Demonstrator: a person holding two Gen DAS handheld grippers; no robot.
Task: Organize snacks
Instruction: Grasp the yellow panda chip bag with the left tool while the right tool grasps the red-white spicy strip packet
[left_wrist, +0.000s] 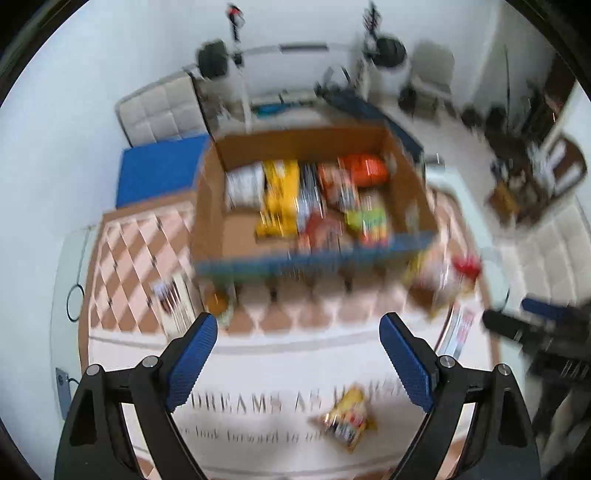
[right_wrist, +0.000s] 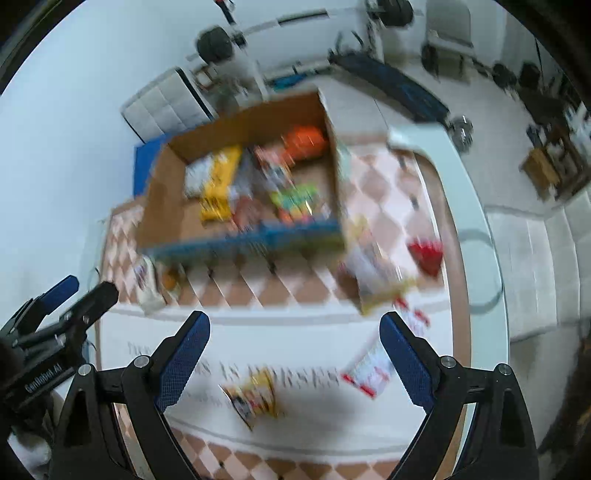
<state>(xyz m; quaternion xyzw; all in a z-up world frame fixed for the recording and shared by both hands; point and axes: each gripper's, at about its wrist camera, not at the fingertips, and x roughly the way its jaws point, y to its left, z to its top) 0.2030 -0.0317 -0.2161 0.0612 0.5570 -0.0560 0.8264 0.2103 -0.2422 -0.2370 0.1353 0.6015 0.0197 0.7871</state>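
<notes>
Here my left gripper (left_wrist: 298, 334) and right gripper (right_wrist: 294, 332) hang spread wide over the tablecloth (left_wrist: 280, 363), pinching nothing. A yellow snack packet (right_wrist: 255, 398) lies below them, and the cardboard box (left_wrist: 210, 206) beyond holds more snacks.

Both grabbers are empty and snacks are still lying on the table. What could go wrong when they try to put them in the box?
1. The pictures are blurry, so a grab at the small yellow snack bag might miss.
2. The cardboard box is already crowded, so another packet may sit on top and slide out.
3. The red packet lies near the table edge and could get nudged off.
</notes>
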